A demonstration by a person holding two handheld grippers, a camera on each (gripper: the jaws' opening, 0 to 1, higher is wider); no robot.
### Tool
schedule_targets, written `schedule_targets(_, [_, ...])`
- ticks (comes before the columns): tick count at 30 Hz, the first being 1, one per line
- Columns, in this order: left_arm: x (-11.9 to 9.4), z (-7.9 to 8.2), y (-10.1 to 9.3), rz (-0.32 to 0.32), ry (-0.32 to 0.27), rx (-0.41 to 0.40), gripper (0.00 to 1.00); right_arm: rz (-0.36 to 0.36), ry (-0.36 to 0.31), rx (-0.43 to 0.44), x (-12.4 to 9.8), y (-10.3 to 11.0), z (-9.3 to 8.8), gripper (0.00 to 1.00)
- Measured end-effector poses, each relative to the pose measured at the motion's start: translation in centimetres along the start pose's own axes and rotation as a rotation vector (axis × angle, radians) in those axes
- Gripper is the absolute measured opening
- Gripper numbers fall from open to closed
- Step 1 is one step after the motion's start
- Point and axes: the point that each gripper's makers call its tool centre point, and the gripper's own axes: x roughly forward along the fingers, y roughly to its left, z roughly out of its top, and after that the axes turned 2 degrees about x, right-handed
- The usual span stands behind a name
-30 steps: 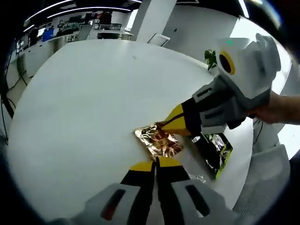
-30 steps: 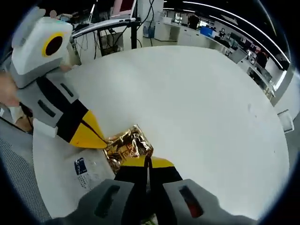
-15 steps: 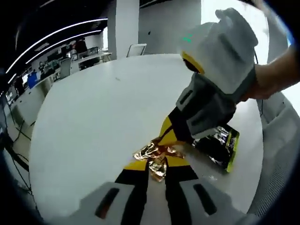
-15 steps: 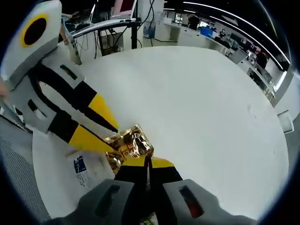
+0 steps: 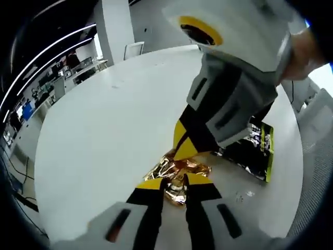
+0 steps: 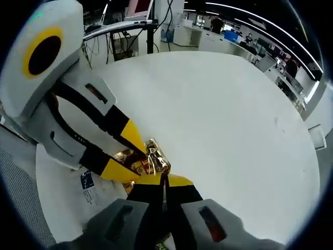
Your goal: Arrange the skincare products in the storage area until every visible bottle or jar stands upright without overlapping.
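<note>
I'm pinching the crinkly gold foil packet (image 5: pixel 179 174) at lower centre with my right claw (image 6: pixel 162 179) while my left claw (image 5: pixel 176 182) is straddling it, slightly spread; it's looking light, floppy and slippery, so I'm gripping its edge.

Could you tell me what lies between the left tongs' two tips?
A crumpled gold foil packet sits between the left tongs' tips on the white table, as seen in the left gripper view.

Both views look down steeply and from close range at a round white table (image 5: pixel 99 135), each along its own jaws rising from 6 o'clock. They face roughly opposite ways: the left gripper view has the right gripper (image 5: pixel 182 151) entering from 1 o'clock, the right gripper view has the left gripper (image 6: pixel 130 156) from 10 o'clock. Shared: the crumpled gold foil packet (image 5: pixel 179 174) (image 6: pixel 145 159) between them.
</note>
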Motion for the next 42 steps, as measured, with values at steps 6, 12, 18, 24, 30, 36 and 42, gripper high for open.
schedule_targets(6, [0.1,0.0,-0.1,-0.004,0.000,-0.001,0.18,-0.045,-0.037,-0.116,-0.6,-0.4,0.1,0.09])
schedule_targets(12, [0.0,-0.1,0.1,0.000,-0.011,-0.012,0.18,-0.073,-0.113,-0.081,-2.0,-0.7,0.9,0.14])
schedule_targets(18, [-0.1,0.0,0.0,0.002,-0.007,-0.021,0.18,-0.079,-0.114,-0.095,-2.2,0.3,-0.1,0.26])
schedule_targets(24, [-0.1,-0.2,0.2,0.005,-0.006,-0.029,0.18,-0.071,-0.155,-0.079,-3.4,1.4,-0.5,0.42])
schedule_targets(30, [-0.1,0.0,0.0,0.007,-0.004,-0.035,0.19,-0.069,-0.225,-0.067,-4.5,2.2,-0.3,0.53])
schedule_targets(36, [0.1,0.1,0.1,0.007,0.000,-0.068,0.22,-0.046,-0.241,-0.071,-5.8,3.6,-0.9,0.56])
schedule_targets(42, [0.1,0.2,0.1,0.016,0.007,-0.076,0.23,-0.038,-0.263,-0.066,-7.9,5.3,-1.8,0.58])
